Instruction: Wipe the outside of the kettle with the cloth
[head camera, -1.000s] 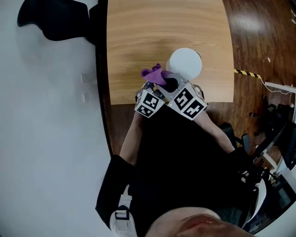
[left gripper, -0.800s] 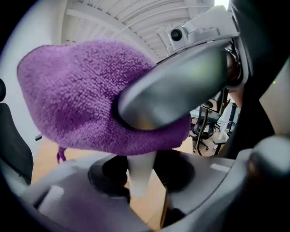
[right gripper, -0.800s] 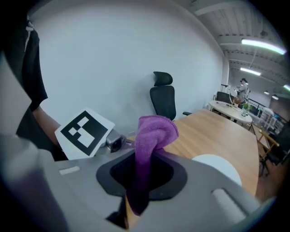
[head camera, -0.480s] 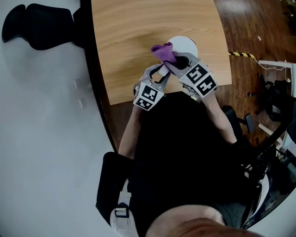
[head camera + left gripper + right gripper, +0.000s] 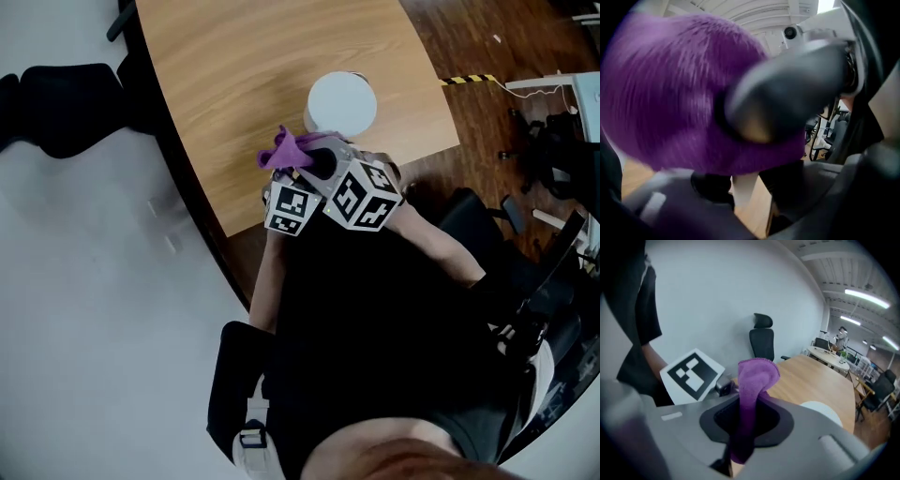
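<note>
A white kettle (image 5: 342, 101) stands on the wooden table (image 5: 234, 84) near its front edge, seen from above; its rounded top (image 5: 822, 412) shows low in the right gripper view. My right gripper (image 5: 319, 163) (image 5: 743, 427) is shut on the purple cloth (image 5: 284, 150) (image 5: 752, 380), which stands up out of its jaws a little short of the kettle. My left gripper (image 5: 298, 178) (image 5: 745, 187) sits close beside it on the left. Its jaws stand a little apart, with table and a pale strip showing in the gap. The cloth (image 5: 670, 103) fills the view just above them.
A black office chair (image 5: 56, 108) (image 5: 761, 341) stands off the table's left side. Striped floor tape (image 5: 469, 80) and more chairs (image 5: 544, 150) lie to the right on the wooden floor. Both grippers hover over the table's front edge, close to my body.
Half a second ago the right gripper held the cloth up against the kettle. Now both grippers have drawn back toward the table's front edge and the cloth is off the kettle.
</note>
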### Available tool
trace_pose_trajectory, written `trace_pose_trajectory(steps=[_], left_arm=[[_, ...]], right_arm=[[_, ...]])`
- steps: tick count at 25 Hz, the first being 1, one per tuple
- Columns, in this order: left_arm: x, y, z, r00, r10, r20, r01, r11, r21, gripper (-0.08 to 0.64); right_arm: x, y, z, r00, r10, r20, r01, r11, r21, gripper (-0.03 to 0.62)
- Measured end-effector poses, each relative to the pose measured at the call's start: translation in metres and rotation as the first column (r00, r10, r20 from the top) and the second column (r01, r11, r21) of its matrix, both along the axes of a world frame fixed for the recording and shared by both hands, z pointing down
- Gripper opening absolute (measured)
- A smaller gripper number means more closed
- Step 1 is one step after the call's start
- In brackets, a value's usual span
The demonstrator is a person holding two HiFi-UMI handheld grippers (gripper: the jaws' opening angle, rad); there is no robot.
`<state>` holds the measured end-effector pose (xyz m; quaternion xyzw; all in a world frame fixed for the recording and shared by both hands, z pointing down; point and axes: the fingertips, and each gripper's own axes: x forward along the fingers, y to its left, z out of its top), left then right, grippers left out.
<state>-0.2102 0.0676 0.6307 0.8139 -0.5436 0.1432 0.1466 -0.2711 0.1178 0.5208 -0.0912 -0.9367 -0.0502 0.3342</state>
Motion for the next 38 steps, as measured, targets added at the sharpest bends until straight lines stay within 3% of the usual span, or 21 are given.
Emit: trace_pose_trajectory(steps=[3,8,14,17,22,24,26,27,29,31,34,36,38], left_arm=[[-0.004,0.005,0.002,1.0,0.001,-0.002,-0.001,1.0,0.002,0.063],[-0.004,0.015,0.007,1.0,0.01,-0.004,-0.01,1.0,0.008,0.064],[-0.009,0.024,0.01,1.0,0.002,-0.025,-0.002,1.0,0.025,0.067],[-0.015,0.024,0.011,0.999,-0.012,-0.03,0.012,1.0,0.028,0.069],[-0.031,0.021,0.017,0.998,-0.047,-0.032,0.047,0.999,0.015,0.069],[-0.037,0.02,0.018,0.998,-0.055,-0.03,0.055,0.998,0.006,0.069],[-0.041,0.019,0.018,0.997,-0.063,-0.035,0.064,0.998,0.005,0.069],[-0.042,0.02,0.018,0.997,-0.069,-0.039,0.07,0.998,0.005,0.069],[-0.045,0.02,0.02,0.996,-0.078,-0.048,0.079,0.997,0.007,0.07],[-0.045,0.021,0.02,0.995,-0.078,-0.056,0.078,0.997,0.009,0.071],[-0.044,0.022,0.022,0.995,-0.075,-0.067,0.075,0.997,0.009,0.073],[-0.044,0.022,0.021,0.994,-0.079,-0.074,0.08,0.997,0.01,0.075],[-0.045,0.021,0.02,0.993,-0.085,-0.082,0.086,0.996,0.01,0.076]], right_arm=[[0.003,0.0,0.011,1.0,0.001,-0.001,-0.001,1.0,0.009,0.057],[0.028,-0.047,0.005,0.984,0.161,0.071,-0.156,0.985,-0.068,0.057],[0.063,-0.111,0.007,0.932,0.341,0.122,-0.324,0.935,-0.144,0.057],[0.071,-0.142,0.01,0.904,0.403,0.145,-0.384,0.912,-0.141,0.057],[0.092,-0.177,0.004,0.841,0.528,0.117,-0.52,0.849,-0.091,0.057],[0.079,-0.155,-0.023,0.861,0.48,0.168,-0.47,0.877,-0.098,0.058],[0.055,-0.108,-0.04,0.913,0.35,0.208,-0.34,0.937,-0.082,0.057],[0.044,-0.082,-0.038,0.94,0.274,0.205,-0.267,0.962,-0.061,0.058],[0.029,-0.045,-0.013,0.974,0.163,0.158,-0.164,0.986,-0.01,0.058],[0.029,-0.036,0.013,0.981,0.149,0.123,-0.15,0.989,-0.002,0.058],[0.04,-0.053,0.014,0.963,0.212,0.165,-0.204,0.977,-0.062,0.057],[0.052,-0.074,0.011,0.941,0.275,0.198,-0.26,0.96,-0.1,0.057],[0.066,-0.102,0.01,0.901,0.368,0.23,-0.335,0.927,-0.167,0.057]])
